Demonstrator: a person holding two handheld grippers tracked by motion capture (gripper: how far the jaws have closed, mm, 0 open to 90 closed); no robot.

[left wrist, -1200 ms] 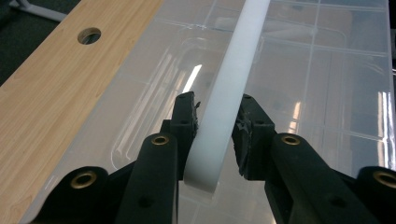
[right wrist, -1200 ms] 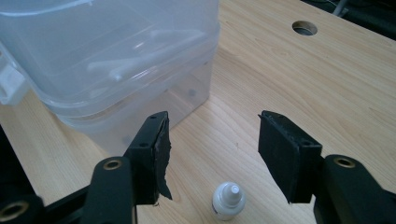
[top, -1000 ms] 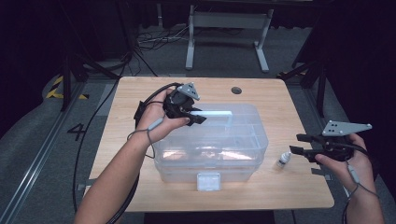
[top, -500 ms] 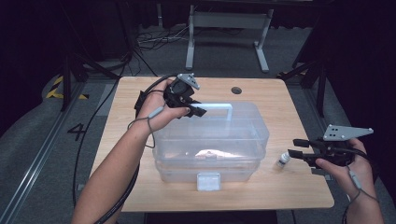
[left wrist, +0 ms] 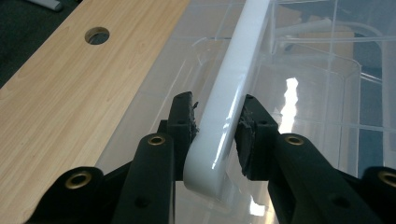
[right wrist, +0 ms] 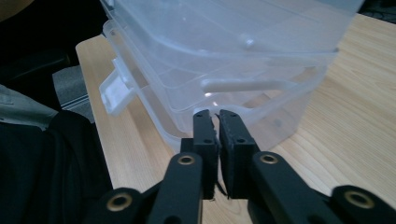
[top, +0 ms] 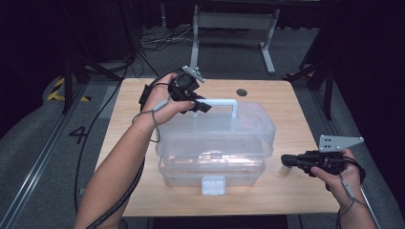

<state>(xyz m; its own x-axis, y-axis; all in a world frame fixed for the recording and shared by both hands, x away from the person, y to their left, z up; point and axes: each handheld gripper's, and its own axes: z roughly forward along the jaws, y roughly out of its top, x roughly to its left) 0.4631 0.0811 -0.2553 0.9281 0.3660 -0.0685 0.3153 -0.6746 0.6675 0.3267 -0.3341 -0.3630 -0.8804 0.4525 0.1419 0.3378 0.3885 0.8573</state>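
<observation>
At the near right of the light wooden tabletop (top: 124,143), the right tongs (top: 285,160) are held low in a hand, just beside the right end of the clear plastic storage box (top: 215,143). Their jaws have just been closing and now stand together; whether anything is caught between them cannot be told. The box sits mid-tabletop, its white front latch (top: 213,185) facing the person. Farther back, the left tongs (top: 203,106) are clamped on the left end of the white plastic carry handle (left wrist: 233,84) on the box's lid.
</observation>
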